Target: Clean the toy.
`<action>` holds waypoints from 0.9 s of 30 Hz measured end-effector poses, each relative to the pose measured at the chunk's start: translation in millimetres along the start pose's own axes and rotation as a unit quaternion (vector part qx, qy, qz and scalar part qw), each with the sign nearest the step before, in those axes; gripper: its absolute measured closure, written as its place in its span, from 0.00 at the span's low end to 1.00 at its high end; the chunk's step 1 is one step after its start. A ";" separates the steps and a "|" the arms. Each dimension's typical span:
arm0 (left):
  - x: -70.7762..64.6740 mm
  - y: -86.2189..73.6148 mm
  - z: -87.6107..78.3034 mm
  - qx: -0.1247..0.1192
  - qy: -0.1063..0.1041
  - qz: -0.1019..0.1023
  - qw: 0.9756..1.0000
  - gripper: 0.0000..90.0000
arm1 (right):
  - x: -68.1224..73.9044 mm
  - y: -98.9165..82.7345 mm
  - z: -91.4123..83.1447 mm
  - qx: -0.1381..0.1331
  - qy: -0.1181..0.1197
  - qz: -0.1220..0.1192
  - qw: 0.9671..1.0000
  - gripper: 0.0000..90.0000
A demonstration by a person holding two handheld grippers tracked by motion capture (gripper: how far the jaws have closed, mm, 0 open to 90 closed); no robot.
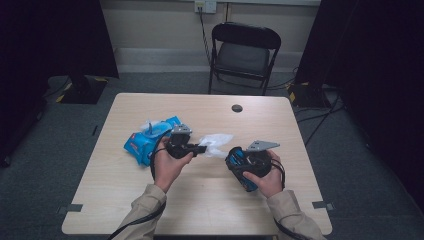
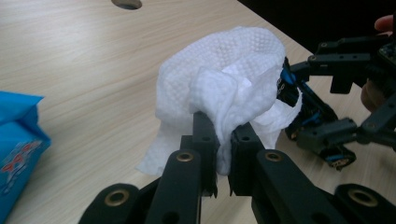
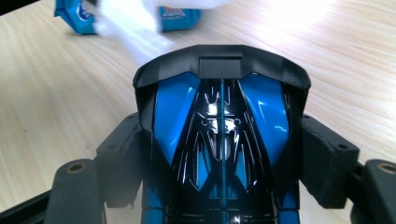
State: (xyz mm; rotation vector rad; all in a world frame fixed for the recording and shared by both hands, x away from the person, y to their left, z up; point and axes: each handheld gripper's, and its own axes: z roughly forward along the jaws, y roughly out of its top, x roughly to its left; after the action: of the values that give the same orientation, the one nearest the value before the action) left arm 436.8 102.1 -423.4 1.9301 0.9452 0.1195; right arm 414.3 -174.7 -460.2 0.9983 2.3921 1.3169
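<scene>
Toy car [image 3: 222, 140], blue and black, held above the right half of the table [image 1: 210, 200], clamped by its sides between the two jaws of the right gripper [image 1: 250, 167], shiny body seen lengthwise in the right gripper view with a black spoiler at the far end. From the left: blue packet of wipes [image 1: 145, 142] lying flat on the left half of the tabletop, top flap up, with a bit of white sheet showing at its opening; same packet [image 2: 16, 140] at the left edge of the left gripper view. Just right of the packet, left gripper [image 1: 200, 149] in the left hand [image 1: 167, 167], jaws closed tight on a white wipe [image 2: 224, 93], pinching a fold of the dimpled sheet while the rest bunches up and hangs loose over the jaw tips. Wipe [image 1: 216, 144] in the high view between the two grippers, above the middle of the table, its far edge touching or nearly touching the front of the car; exact contact hard to tell. Right of that, right hand [image 1: 267, 180] wrapped round the right gripper, grey plate on top. Farther back, small round hole [image 1: 237, 108] in the tabletop, and beyond the table a black folding chair [image 1: 242, 52] against the wall.
</scene>
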 end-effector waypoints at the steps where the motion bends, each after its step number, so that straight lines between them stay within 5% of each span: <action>1: -1.2 2.1 3.1 0.001 -0.002 0.000 1.000 0.93 | 1.2 0.6 -0.1 -0.003 0.002 -0.001 1.000 0.28; 13: -21.2 7.2 43.4 0.026 -0.054 0.007 0.998 0.93 | 10.4 4.7 1.4 -0.013 0.026 -0.005 1.000 0.28; 27: -24.0 3.4 37.5 0.030 -0.053 0.036 0.997 0.93 | 5.6 4.3 2.5 -0.009 0.021 0.004 1.000 0.28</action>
State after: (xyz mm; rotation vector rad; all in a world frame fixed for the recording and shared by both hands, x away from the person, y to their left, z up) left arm 438.7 58.8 -434.1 2.0062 0.8167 0.0307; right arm 413.3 -167.8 -457.4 0.9861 2.4036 1.3731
